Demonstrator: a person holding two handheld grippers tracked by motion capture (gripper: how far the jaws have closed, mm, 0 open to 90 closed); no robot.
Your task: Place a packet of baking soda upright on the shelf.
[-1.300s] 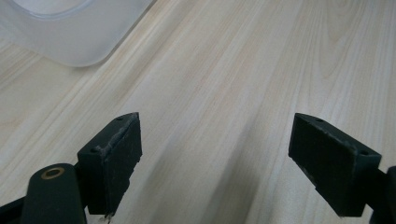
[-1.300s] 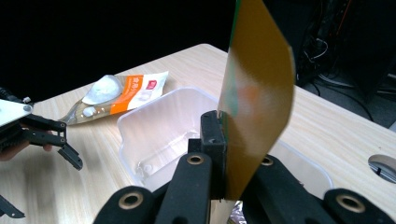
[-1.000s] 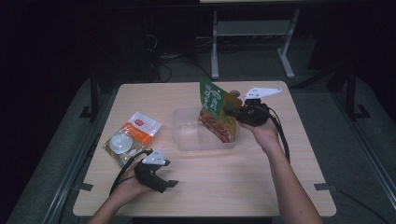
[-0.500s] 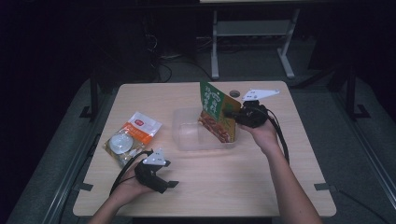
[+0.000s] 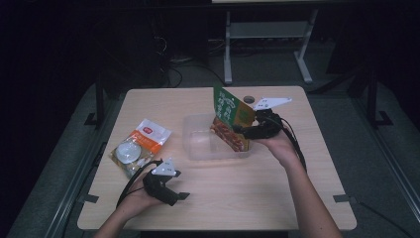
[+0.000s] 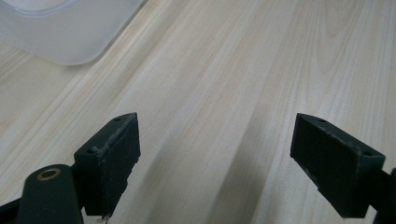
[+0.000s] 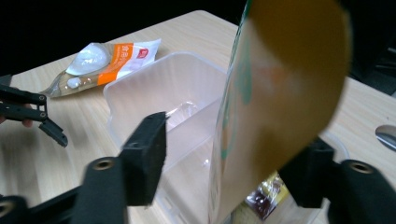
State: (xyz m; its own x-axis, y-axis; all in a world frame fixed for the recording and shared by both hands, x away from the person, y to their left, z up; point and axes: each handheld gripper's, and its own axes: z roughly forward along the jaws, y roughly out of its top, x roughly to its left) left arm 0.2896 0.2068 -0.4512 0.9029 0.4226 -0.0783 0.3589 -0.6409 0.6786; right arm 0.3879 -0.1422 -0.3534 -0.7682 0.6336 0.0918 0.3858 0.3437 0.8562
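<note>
Looking down, high view: one wooden table point(image 5: 277, 198) is carrying one clear plastic tub point(image 5: 200, 144), two snack packets and two hand-held grippers.
Tub: it is sitting near the table's centre.
Green and orange packet point(image 5: 230, 116): it is standing tilted in the tub's 3 o'clock end, its top leaning toward 11 o'clock.
Orange and white packet point(image 5: 141, 146): it is lying flat at 9 o'clock of the tub, apart from it.
Right gripper point(image 5: 242, 131): it is resting at the tub's 3 o'clock rim, against the standing packet.
Left gripper point(image 5: 181, 196): it is lying low at 7 o'clock of the tub, near the table's front edge.
Left gripper view: two black jaws are standing wide apart over bare wood, nothing between them; one tub corner point(image 6: 60, 32) is showing at 11 o'clock.
Right gripper view: the jaws have just been opening; they are flanking the green and orange packet point(image 7: 275, 107) without pinching it, a clear gap showing on the left side. The tub point(image 7: 163, 93) is lying beyond, the orange and white packet point(image 7: 107, 60) at 10 o'clock.
</note>
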